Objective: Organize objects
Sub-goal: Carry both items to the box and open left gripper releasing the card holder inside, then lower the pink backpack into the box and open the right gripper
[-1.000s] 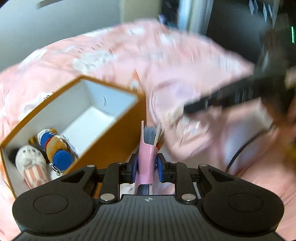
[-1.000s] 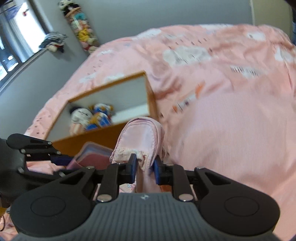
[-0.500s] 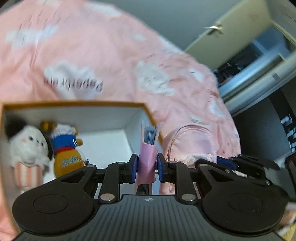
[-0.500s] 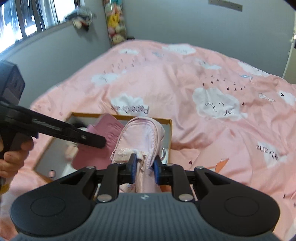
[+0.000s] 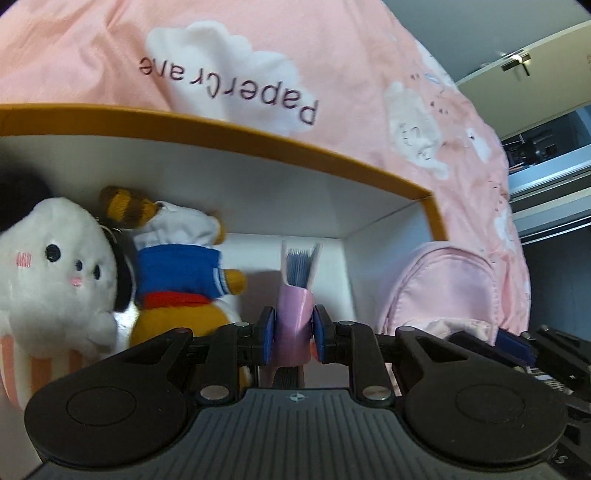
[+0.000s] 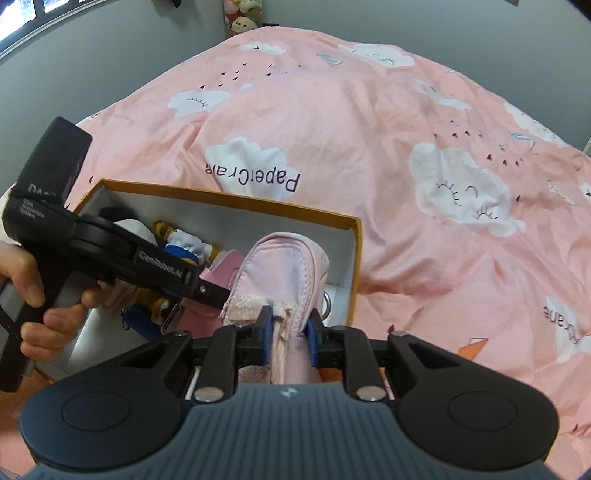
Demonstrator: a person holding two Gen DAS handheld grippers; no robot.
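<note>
An orange box (image 6: pixel 352 258) with a white inside lies on the pink bed; its rim also shows in the left wrist view (image 5: pixel 258 136). My left gripper (image 5: pixel 294 336) is shut on a pink card holder (image 5: pixel 293 317) with blue pages, held inside the box. My right gripper (image 6: pixel 289 325) is shut on a pink fabric pouch (image 6: pixel 284 266), held over the box's right end; the pouch also shows in the left wrist view (image 5: pixel 443 291). A white plush (image 5: pixel 48 273) and a duck plush in blue (image 5: pixel 177 280) lie in the box.
The pink duvet (image 6: pixel 406 147) with cloud prints covers the bed all around the box. A grey wall with hanging plush toys (image 6: pixel 242 16) stands behind. A door (image 5: pixel 524 70) and dark shelving are at the far right of the left wrist view.
Both grippers have moved forward and down over the box. The left one has gone from beside the box into it, close to the plush toys, with the pouch alongside.
</note>
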